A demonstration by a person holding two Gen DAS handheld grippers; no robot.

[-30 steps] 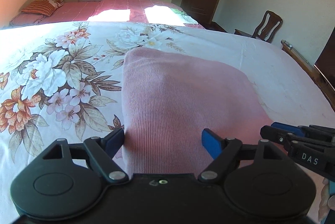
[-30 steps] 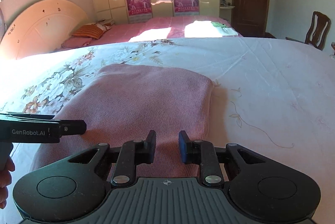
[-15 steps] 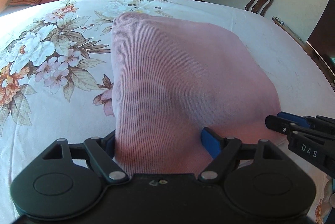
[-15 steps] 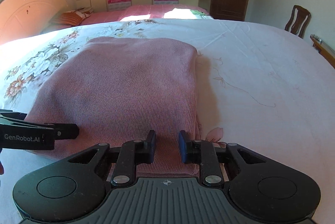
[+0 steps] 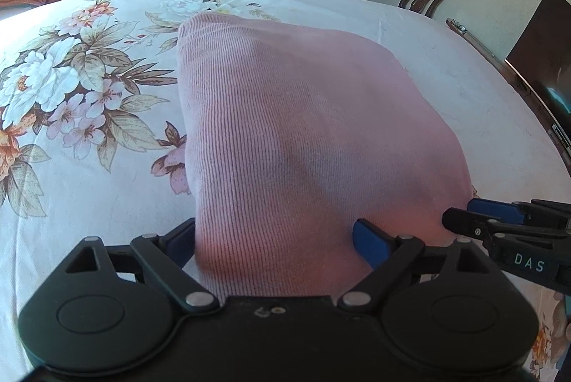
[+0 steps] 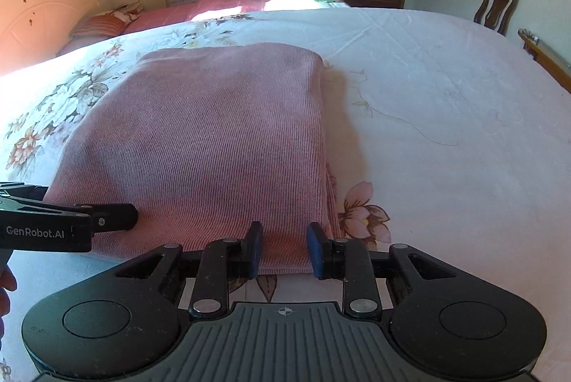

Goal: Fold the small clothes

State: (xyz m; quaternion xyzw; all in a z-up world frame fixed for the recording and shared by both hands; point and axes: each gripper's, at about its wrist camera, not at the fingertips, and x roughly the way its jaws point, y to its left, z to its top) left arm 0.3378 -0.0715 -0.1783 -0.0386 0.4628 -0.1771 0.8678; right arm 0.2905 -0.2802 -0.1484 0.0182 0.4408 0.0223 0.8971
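On a flower-printed bedsheet, a pink ribbed garment lies already folded into a neat block, its near edge facing both tools. At six o'clock in the right wrist view, the right gripper stands over the cloth's near right corner, its blue-padded fingers apart by a moderate gap, with the hem lying between them; whether the pads touch the fabric cannot be told. The left gripper sits at six o'clock of its own view with its jaws spread wide, the garment's near left end bulging up between them and hiding part of one pad. Neither tool appears to be pinching anything. Both seem placed at the near corners so that the edge can be taken together and carried toward twelve o'clock for another fold. A wooden chair stands at two o'clock.
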